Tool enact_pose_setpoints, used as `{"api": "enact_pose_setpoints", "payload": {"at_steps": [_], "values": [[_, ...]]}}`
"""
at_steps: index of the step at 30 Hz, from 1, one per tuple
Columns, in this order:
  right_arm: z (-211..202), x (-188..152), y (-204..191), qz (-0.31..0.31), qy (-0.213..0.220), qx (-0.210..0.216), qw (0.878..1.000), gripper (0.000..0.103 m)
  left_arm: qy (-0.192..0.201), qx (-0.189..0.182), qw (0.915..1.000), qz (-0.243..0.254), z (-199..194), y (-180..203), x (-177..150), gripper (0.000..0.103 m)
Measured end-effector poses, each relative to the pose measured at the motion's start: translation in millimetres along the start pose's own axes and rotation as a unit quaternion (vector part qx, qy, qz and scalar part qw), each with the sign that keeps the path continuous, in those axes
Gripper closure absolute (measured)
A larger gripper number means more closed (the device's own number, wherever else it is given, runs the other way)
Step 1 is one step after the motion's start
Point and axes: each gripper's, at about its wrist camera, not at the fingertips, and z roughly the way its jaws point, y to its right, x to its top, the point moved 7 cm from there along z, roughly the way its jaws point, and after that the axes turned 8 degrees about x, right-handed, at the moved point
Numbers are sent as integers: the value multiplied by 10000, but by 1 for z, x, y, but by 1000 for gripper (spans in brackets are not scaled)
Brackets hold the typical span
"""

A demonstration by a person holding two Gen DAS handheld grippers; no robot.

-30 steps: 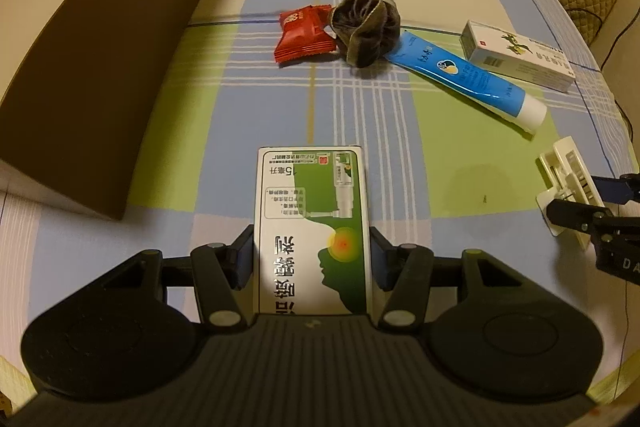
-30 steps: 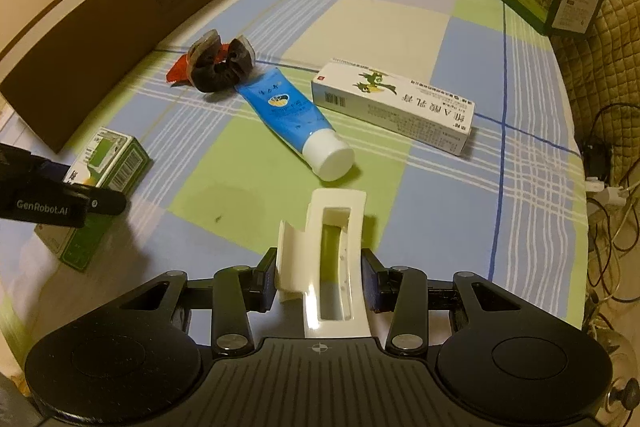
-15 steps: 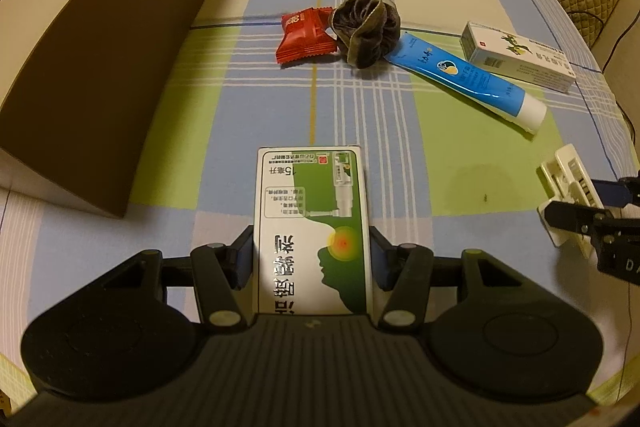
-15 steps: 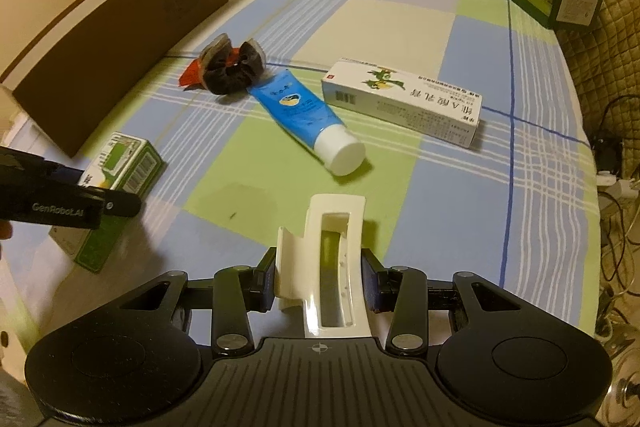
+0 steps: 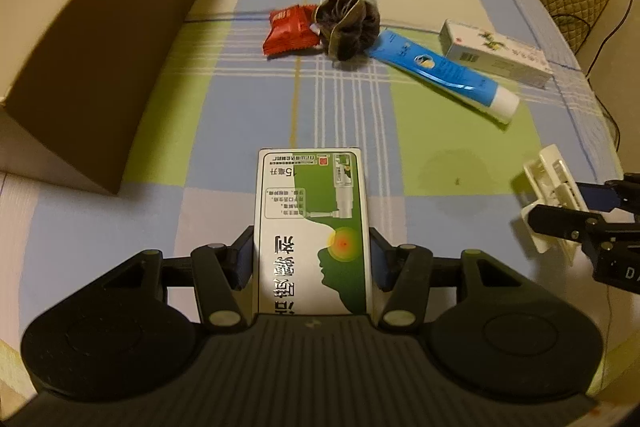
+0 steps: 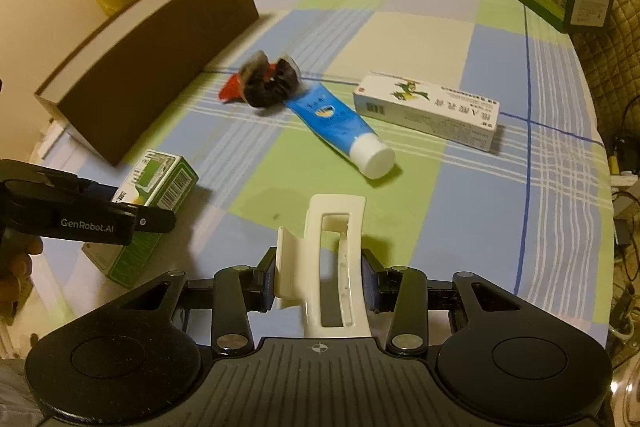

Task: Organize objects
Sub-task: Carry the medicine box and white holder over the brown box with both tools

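The left gripper [image 5: 312, 263] clamps a green-and-white carton [image 5: 312, 227]; the right gripper [image 6: 319, 285] clamps a cream hair clip [image 6: 328, 267]. Both hang over the checked cloth [image 6: 460, 227], nearer than the blue tube [image 6: 340, 127], which lies between a dark scrunchie [image 6: 270, 87] and a long white box [image 6: 426, 113].

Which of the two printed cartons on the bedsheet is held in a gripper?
The green-and-white carton, clamped in the left gripper. The long white carton lies free beside the blue tube.
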Motion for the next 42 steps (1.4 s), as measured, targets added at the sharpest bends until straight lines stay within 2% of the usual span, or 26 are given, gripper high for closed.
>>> {"api": "enact_pose_setpoints", "payload": {"at_steps": [10,19,27,33,37,42], "values": [[-11,20,-22,-123,202,289,9993,65,450,-172,9985,-256,-49,-10,12,52],[-4,52,-85,-148,485,699,9963,65,892,-376,9951,-206,-90,-49,37,52],[16,102,-155,-120,787,1142,9903,65,1273,-370,9910,-195,-113,-120,70,52],[45,148,-206,-284,970,1387,9852,65,1478,-107,9887,-238,-109,-185,97,52],[71,176,-232,-434,1000,1277,9858,65,1507,-10,9882,-283,-94,-225,117,52],[109,212,-244,-447,969,1013,9891,65,1453,110,9891,-230,-69,-261,140,52]]}}
